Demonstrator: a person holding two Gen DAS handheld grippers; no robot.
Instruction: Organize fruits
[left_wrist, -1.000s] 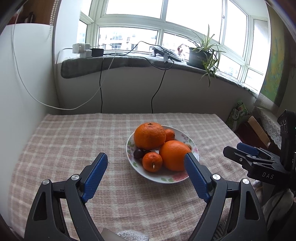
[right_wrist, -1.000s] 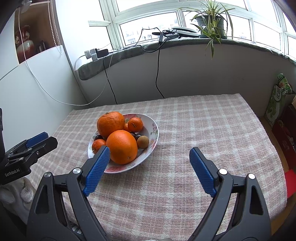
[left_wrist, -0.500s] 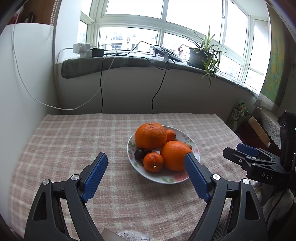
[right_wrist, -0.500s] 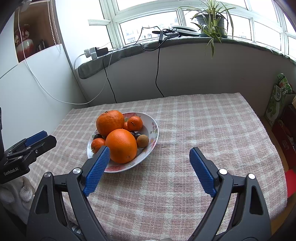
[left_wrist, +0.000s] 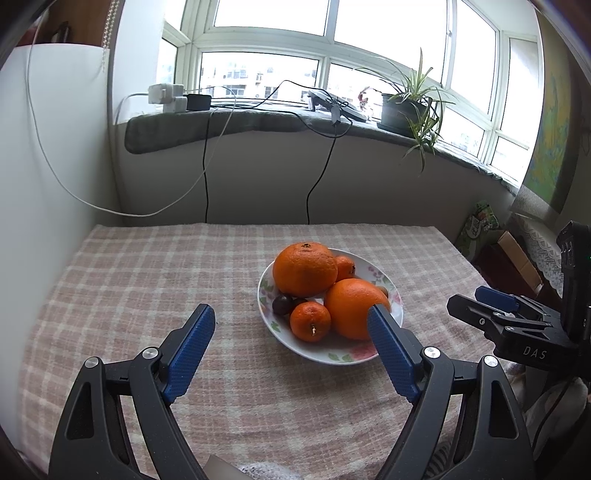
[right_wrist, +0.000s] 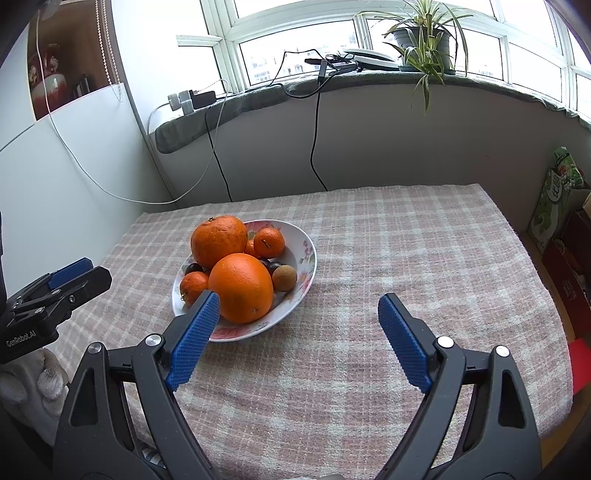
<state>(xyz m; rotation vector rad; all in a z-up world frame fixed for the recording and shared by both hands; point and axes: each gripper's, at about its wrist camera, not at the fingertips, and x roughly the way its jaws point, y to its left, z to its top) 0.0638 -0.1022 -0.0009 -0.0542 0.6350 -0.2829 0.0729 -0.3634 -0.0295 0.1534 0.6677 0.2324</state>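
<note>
A flowered white bowl (left_wrist: 354, 360) (right_wrist: 306, 251) stands on the checked tablecloth, piled with fruit. Two big oranges (left_wrist: 304, 269) (right_wrist: 242, 288) lie with small mandarins (left_wrist: 310, 321) (right_wrist: 269, 242), dark plums (left_wrist: 282, 304) and a brown round fruit (right_wrist: 284, 277). My left gripper (left_wrist: 291, 314) hovers open just before the bowl, its right finger in front of the near orange, nothing between its pads. My right gripper (right_wrist: 298, 302) stands open to the right of the bowl, also with nothing between its pads. Each gripper shows at the edge of the other's view.
The table (right_wrist: 424, 258) is covered by a pink and white checked cloth, with its edge at the right. Behind it a grey-padded windowsill (left_wrist: 240, 120) carries chargers, cables and a potted plant (right_wrist: 424, 37). Boxes and bags (right_wrist: 557, 192) stand on the floor at the right.
</note>
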